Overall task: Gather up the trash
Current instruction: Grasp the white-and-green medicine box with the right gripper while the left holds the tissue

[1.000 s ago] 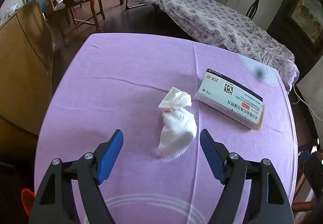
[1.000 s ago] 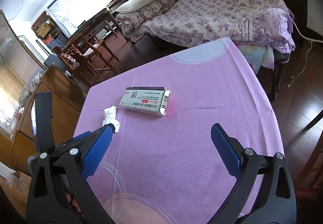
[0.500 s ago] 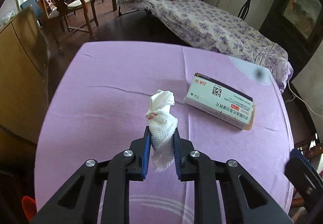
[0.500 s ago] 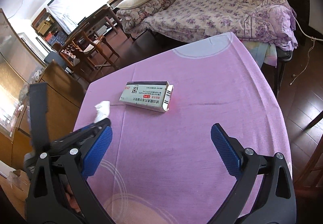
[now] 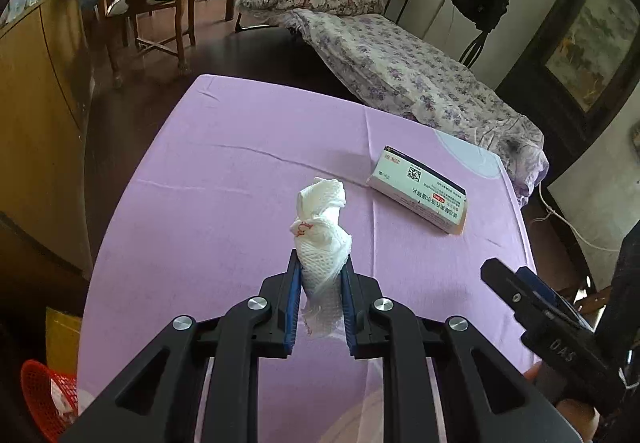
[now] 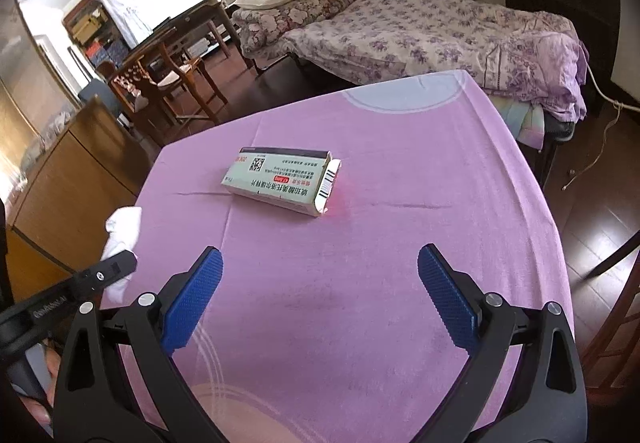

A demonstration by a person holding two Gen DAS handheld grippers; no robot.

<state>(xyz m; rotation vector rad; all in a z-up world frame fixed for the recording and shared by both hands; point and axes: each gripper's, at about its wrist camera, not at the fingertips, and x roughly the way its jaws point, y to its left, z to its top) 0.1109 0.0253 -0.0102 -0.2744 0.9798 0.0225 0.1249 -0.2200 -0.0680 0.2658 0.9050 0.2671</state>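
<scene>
A crumpled white tissue (image 5: 320,227) sticks up between the blue pads of my left gripper (image 5: 320,263), which is shut on it and holds it clear of the purple tablecloth (image 5: 224,179). The same tissue (image 6: 122,231) shows at the left of the right wrist view, above the left gripper's black tip. A white medicine box (image 5: 420,189) lies flat on the cloth to the right and beyond. My right gripper (image 6: 320,267) stands open above the near cloth, short of the box (image 6: 280,179), with nothing between its fingers.
A red mesh basket (image 5: 44,399) sits on the floor at the lower left, beside a yellow item. A wooden cabinet (image 5: 36,91) flanks the table's left. A bed with floral cover (image 5: 400,71) and wooden chairs (image 5: 152,3) lie beyond the table.
My left gripper shut on the tissue, which lay on the cloth between open jaws, and has lifted it off the table. The right gripper stays open in about the same place.
</scene>
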